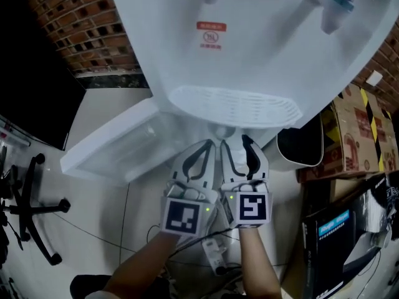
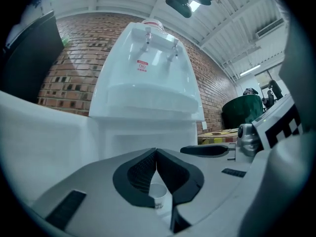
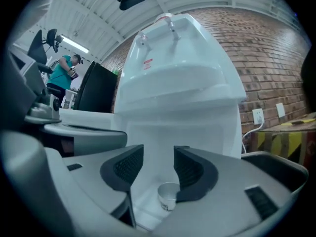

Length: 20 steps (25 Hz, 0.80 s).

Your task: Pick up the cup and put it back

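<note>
A small white paper cup (image 3: 168, 196) stands upright on the floor of the open lower cabinet of a white water dispenser (image 1: 249, 36). My right gripper (image 3: 159, 157) is open in front of it, its pads apart and clear of the cup; the right jaw hides part of the cup's rim. My left gripper (image 2: 156, 152) is shut with nothing in it, its jaw tips touching, and the cup (image 2: 159, 197) shows below them. In the head view both grippers, left (image 1: 209, 145) and right (image 1: 234, 143), reach side by side into the cabinet under the drip tray (image 1: 234, 104).
The cabinet door (image 1: 118, 148) hangs open to the left. A black bin (image 1: 299, 145) and cardboard boxes (image 1: 358, 136) stand to the right. An office chair base (image 1: 31, 210) is on the floor at left, and a power strip (image 1: 215, 254) lies below my hands.
</note>
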Available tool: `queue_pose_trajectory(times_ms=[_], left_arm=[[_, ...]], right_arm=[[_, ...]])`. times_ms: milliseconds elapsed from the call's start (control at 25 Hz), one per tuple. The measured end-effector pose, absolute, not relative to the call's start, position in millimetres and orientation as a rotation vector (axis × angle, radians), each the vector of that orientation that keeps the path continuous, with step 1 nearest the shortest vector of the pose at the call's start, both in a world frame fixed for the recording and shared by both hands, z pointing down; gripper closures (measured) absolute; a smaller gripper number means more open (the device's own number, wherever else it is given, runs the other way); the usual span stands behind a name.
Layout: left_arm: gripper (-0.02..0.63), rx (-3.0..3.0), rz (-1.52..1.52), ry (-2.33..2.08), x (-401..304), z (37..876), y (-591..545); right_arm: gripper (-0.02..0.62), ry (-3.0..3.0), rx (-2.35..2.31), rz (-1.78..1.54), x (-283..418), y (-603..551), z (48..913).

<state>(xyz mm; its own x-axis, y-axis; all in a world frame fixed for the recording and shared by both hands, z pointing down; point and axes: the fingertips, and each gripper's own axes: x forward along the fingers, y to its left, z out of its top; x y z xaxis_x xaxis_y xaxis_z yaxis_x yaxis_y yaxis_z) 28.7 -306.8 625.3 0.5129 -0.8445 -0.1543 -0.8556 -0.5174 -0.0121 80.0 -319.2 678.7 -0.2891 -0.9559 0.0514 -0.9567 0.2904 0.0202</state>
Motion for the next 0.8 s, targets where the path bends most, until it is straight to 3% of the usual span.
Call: queue_pose_trajectory(times_ms=[440,800], left_arm=[[0.603,-2.679,0.207,1.520,25.8,672.9,-320.6],[0.603,-2.701,0.189,1.467,30.7,693.0,-306.0]], right_arm=[[0.224,-2.430,1.857,0.106,80.5,-364.7,773.0],[0.167,-2.374,1.900,0.164,87.0,-404.5,834.4]])
